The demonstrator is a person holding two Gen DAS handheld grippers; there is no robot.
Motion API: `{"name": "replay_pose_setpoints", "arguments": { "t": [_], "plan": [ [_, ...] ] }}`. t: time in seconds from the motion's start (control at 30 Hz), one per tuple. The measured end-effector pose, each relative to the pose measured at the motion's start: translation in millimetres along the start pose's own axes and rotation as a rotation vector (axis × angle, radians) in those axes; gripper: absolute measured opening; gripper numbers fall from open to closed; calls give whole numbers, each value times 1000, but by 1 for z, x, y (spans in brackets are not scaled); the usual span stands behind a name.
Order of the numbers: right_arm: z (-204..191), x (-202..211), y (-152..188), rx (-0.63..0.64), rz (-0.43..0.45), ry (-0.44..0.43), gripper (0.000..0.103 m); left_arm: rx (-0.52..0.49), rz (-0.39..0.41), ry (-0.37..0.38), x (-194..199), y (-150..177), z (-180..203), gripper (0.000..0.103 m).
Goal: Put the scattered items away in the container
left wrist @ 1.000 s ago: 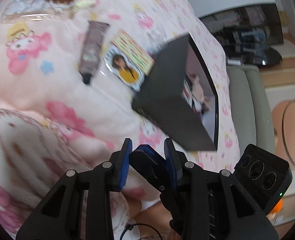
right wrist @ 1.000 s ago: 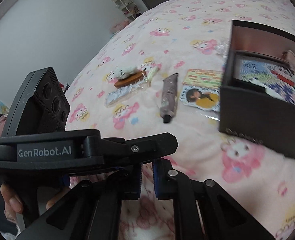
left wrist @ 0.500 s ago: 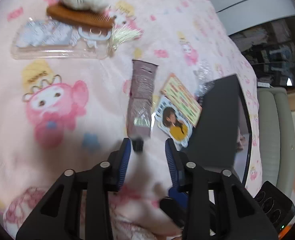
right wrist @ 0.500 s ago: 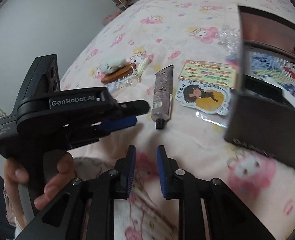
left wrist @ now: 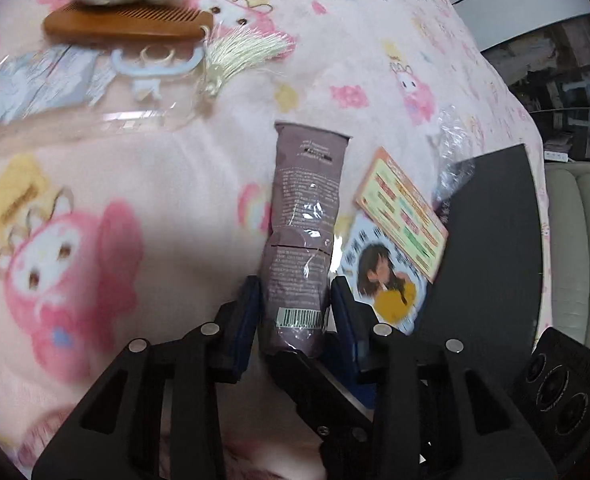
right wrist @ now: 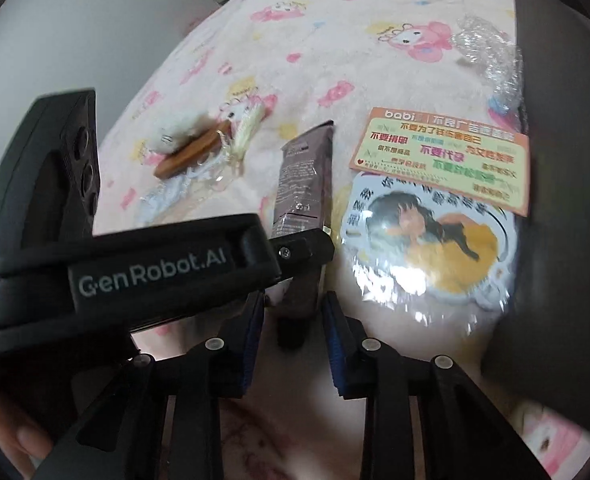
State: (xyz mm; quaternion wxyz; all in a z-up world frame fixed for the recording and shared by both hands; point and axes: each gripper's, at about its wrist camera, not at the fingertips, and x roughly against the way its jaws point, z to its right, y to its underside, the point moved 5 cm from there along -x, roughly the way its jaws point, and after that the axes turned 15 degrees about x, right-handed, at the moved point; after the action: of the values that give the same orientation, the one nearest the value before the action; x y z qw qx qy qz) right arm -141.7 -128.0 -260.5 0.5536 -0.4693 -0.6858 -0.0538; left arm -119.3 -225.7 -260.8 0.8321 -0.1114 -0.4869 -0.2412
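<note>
Left gripper (left wrist: 295, 304) part open, blue pads either side of the tube (left wrist: 303, 240) near its barcode end, firm contact not discernible. Right gripper (right wrist: 293, 320) opening, cap end of the tube (right wrist: 305, 184) between its jaws, nothing clamped. Probably light, soft-walled, glossy, hence somewhat slippery; best taken across the fuller body near the cap. Mauve-brown, crimped far end, fine print. Lying on the pink blanket (left wrist: 183, 200), just beside the cards (left wrist: 399, 236) and near the dark box (left wrist: 491, 248).
</note>
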Motion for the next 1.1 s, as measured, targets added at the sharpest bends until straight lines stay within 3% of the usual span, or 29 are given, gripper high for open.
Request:
{"name": "replay_pose_setpoints", "arguments": {
  "t": [0.13, 0.3, 0.37, 0.5, 0.6, 0.67, 0.8, 1.0, 1.1],
  "plan": [
    [-8, 35, 18, 30, 24, -15, 19, 17, -37, 42, 19, 29, -2, 36],
    [-7, 87, 60, 7, 70, -42, 18, -50, -84, 97, 34, 87, 6, 36],
    [-4, 104, 77, -8, 82, -39, 18, -71, -108, 100, 29, 113, 11, 35],
    [5, 132, 107, 29, 72, 52, 17, -114, -130, 74, 15, 154, 28, 36],
    [14, 147, 123, -3, 95, 3, 15, -84, -236, 127, -4, 178, 38, 35],
    [22, 158, 134, -12, 98, 23, 15, -101, -275, 142, -15, 194, 49, 34],
    [47, 171, 151, -60, 106, 68, 15, -138, -304, 129, -35, 215, 66, 34],
    [95, 179, 170, -208, 116, 101, 15, -125, -356, 165, -42, 214, 66, 34],
    [116, 183, 171, -281, 145, 107, 15, -120, -310, 173, -31, 200, 62, 35]
  ]
}}
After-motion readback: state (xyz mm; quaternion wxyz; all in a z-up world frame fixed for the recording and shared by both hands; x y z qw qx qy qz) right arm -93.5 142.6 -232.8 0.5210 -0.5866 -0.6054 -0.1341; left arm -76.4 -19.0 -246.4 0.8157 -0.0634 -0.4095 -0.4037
